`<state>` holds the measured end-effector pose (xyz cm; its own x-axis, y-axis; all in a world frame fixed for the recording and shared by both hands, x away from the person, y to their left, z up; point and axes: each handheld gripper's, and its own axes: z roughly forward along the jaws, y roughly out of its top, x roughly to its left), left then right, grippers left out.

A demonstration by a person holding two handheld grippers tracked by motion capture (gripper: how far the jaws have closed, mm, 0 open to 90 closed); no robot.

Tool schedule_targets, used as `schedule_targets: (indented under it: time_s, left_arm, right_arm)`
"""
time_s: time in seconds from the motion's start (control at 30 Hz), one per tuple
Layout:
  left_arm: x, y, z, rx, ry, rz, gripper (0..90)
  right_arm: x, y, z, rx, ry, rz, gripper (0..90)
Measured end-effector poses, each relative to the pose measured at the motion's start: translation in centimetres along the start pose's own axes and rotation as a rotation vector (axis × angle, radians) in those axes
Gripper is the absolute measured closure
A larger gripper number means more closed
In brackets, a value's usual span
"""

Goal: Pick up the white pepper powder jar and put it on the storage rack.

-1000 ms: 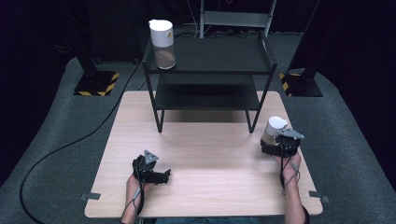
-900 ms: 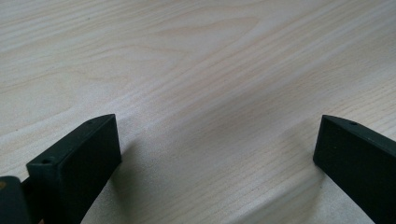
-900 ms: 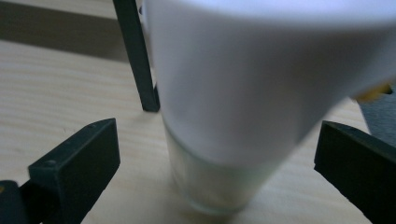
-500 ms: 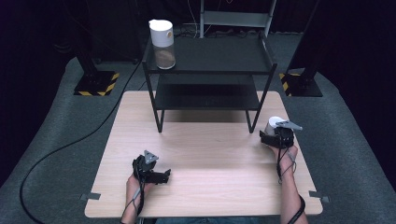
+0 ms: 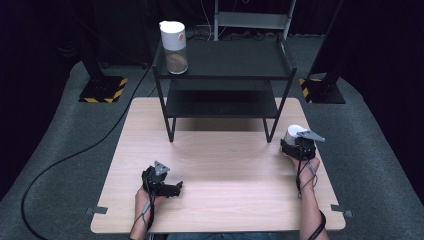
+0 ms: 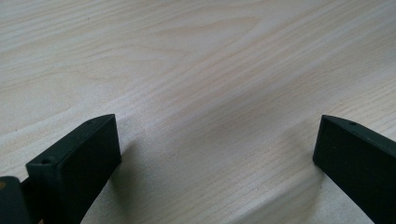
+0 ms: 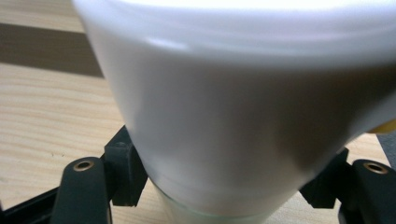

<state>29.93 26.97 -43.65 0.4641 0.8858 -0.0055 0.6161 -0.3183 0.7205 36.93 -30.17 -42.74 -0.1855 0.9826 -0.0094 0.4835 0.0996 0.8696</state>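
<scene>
The white-lidded jar (image 5: 294, 135) stands at the desk's (image 5: 220, 165) right edge, just beside the black shelf rack's (image 5: 225, 75) front right leg; my right gripper (image 5: 296, 148) has just been closing and now clamps the jar between its jaws, below the lid, a grip low enough for a steady lift. My left gripper (image 5: 172, 188) rests on the near desk with jaws wide and empty, out of the way. A matching jar (image 5: 174, 46) sits on the rack's top shelf, so mine likely goes up there.
</scene>
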Motion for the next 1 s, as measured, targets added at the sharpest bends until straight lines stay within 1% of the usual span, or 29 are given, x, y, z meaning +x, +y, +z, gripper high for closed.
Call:
schedule_targets:
  time_s: [0.13,0.2,0.27,0.33,0.43,0.47,0.6,0.73,0.9,1.0]
  left_arm:
    - [0.0,0.0,0.0,0.000,0.000,0.000,0.3]
    - [0.0,0.0,0.0,0.000,0.001,0.001,0.3]
    - [0.0,0.0,0.0,0.000,0.000,0.000,0.3]
    - [0.0,0.0,0.0,0.000,0.001,0.000,0.3]
    - [0.0,0.0,0.0,0.000,0.001,0.001,0.3]
    - [0.0,0.0,0.0,-0.001,0.001,0.002,0.3]
    - [0.0,0.0,0.0,0.000,0.001,0.001,0.3]
    - [0.0,0.0,0.0,-0.001,0.000,0.001,0.3]
    - [0.0,0.0,0.0,0.000,0.001,0.001,0.3]
    - [0.0,0.0,0.0,0.000,0.001,0.001,0.3]
  right_arm:
    - [0.6,0.0,0.0,-0.003,-0.022,0.001,30.1]
    - [0.8,-0.2,-0.2,-0.019,-0.034,-0.008,30.2]
    - [0.9,-0.4,-0.6,-0.038,-0.040,0.003,30.2]
    - [0.5,-0.3,-1.0,-0.041,-0.020,0.023,30.1]
    - [0.6,0.2,-1.7,-0.033,-0.024,0.009,30.1]
    - [0.5,0.4,-2.0,-0.028,-0.019,0.007,30.1]
    - [0.2,1.0,-2.7,-0.015,0.003,0.018,30.2]
    - [0.5,1.5,-3.2,-0.001,0.017,-0.010,30.2]
    - [0.7,1.8,-3.7,0.004,0.046,-0.008,30.2]
    - [1.1,2.0,-3.9,0.006,0.063,-0.024,30.2]
